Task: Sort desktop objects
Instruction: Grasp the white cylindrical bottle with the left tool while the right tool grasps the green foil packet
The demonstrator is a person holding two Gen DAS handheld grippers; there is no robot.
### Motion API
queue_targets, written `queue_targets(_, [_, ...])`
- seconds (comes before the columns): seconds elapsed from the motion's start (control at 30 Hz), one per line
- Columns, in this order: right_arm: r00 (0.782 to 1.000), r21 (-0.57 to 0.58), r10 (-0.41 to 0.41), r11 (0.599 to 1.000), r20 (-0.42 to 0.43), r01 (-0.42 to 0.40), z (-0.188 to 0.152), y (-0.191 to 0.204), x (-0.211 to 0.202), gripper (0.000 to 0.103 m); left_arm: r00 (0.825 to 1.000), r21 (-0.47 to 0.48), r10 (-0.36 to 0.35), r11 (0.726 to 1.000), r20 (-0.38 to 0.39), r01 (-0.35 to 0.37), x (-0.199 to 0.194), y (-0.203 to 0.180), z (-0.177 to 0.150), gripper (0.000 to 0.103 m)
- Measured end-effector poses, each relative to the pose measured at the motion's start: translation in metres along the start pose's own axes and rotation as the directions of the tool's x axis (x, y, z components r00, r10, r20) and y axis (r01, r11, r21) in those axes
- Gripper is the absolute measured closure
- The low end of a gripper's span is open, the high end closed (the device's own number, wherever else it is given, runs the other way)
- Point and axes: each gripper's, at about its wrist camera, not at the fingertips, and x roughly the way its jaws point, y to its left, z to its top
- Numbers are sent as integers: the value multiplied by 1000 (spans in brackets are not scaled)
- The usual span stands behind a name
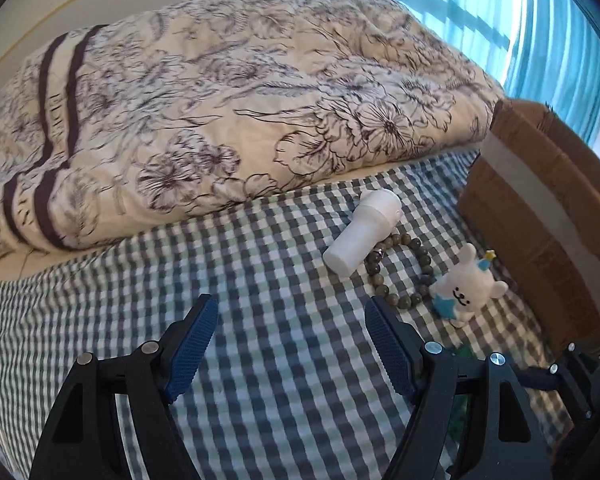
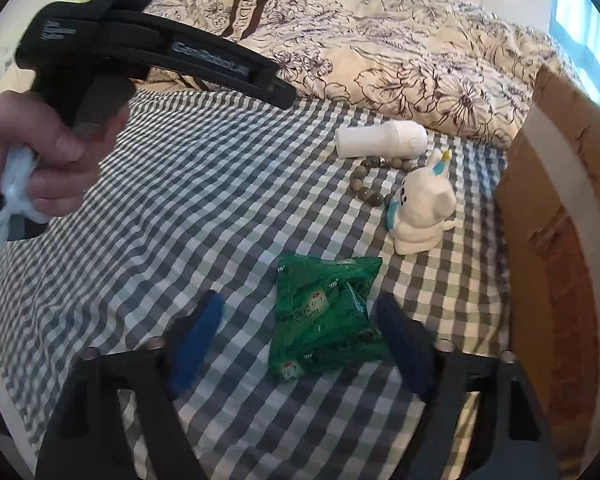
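Item: green snack packet (image 2: 326, 314), lying flat on the checked cloth (image 2: 204, 200), directly between the spread fingers of the right gripper (image 2: 300, 344); nothing is pinched yet.
Handling (judged): light, soft, crinkly film with smaller wrapped pieces inside; likely slippery and apt to buckle. Best taken across its middle, where the contents give bulk, not by a thin sealed edge.

Left gripper (image 1: 288, 344): fingers spread wide, empty, hovering over bare cloth; a person's hand (image 2: 48, 156) holds its handle together with a scrap of pale tissue.

Neighbours:
- white plush rabbit (image 2: 422, 208), upright, just beyond the packet, apart from it.
- bead bracelet (image 1: 400, 268), touching the rabbit and the white cylindrical device (image 1: 362, 232) that lies on its side.
- cardboard box (image 2: 560, 240), standing at the right, near the rabbit; presumably the sorting bin.
- floral quilt (image 1: 220, 112), heaped behind.

Obstruction: none over the packet; the box wall stands close beside the right finger.
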Motion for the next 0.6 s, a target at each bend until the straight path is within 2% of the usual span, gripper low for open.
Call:
queue_targets(0.1, [999, -2, -17, 1000, -26, 17, 1, -3, 10, 46, 1000, 3, -24, 1000, -19, 24, 20, 0, 7, 24])
queue_targets(0.2, [1000, 8, -3, 1000, -29, 3, 0, -5, 15, 47, 998, 18, -56, 998, -36, 57, 37, -4, 13, 24])
queue_targets(0.33, [1000, 12, -18, 1000, -16, 19, -7, -6, 22, 48, 987, 72, -124, 989, -105, 132, 68, -14, 21, 24])
queue_targets(0.53, [999, 43, -44, 998, 13, 44, -15, -8, 24, 49, 986, 103, -147, 983, -79, 155, 84, -19, 32, 24])
queue_targets(0.6, [998, 30, -66, 997, 22, 66, -17, -5, 25, 49, 985, 103, -152, 982, -80, 160, 90, -21, 35, 31])
